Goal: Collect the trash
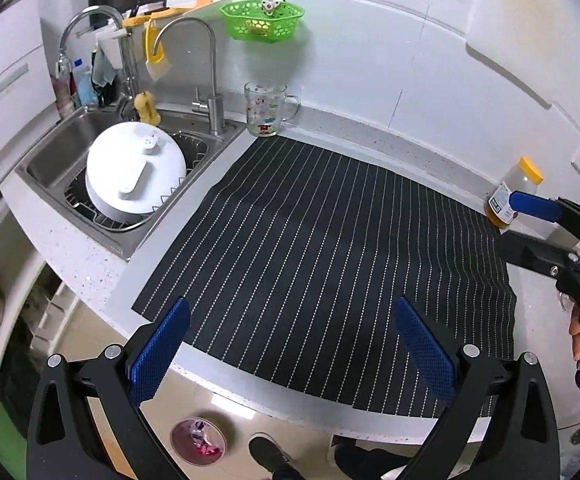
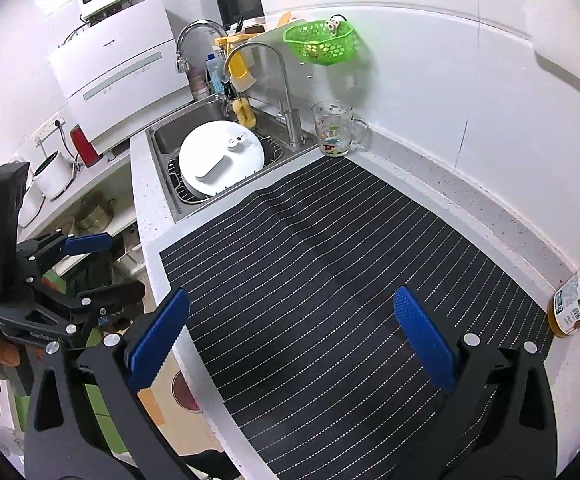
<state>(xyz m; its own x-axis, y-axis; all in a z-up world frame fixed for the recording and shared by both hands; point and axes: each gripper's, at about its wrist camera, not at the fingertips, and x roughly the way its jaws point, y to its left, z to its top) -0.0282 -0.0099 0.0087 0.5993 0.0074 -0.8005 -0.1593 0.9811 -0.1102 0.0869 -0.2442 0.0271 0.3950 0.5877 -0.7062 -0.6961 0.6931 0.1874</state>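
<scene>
Blue ribbed pads line both claws, and both stand wide apart with nothing between them. The left gripper (image 1: 291, 346) hangs over the near edge of the counter; the right gripper (image 2: 291, 344) hangs over the striped cloth (image 2: 349, 272), a dark mat with thin white lines that covers most of the worktop.

On the floor below the counter edge, at 7 o'clock in the left wrist view, sits a round bin (image 1: 198, 440) with scraps of waste inside. No loose trash lies on the cloth itself.

The only likely candidate is the bottle (image 1: 515, 192), clear plastic with a yellow cap and a little amber liquid, lying tilted at the far right edge of the cloth, at 3 o'clock. In the left wrist view the right claw's upper pad overlaps it; contact cannot be confirmed.

Judged step: approach, before any pickup. The next move calls for the right claw to swing toward 3 o'clock, straddle the bottle body, close, then carry it to the bin.

Surroundings, further out: a printed glass mug (image 1: 268, 110) stands at 12 o'clock by the sink (image 1: 50, 152), which holds a white lid (image 1: 134, 172) on a wire rack. A green basket (image 1: 264, 20) hangs on the wall. None of these blocks the path; the back wall close behind the bottle limits clearance.
</scene>
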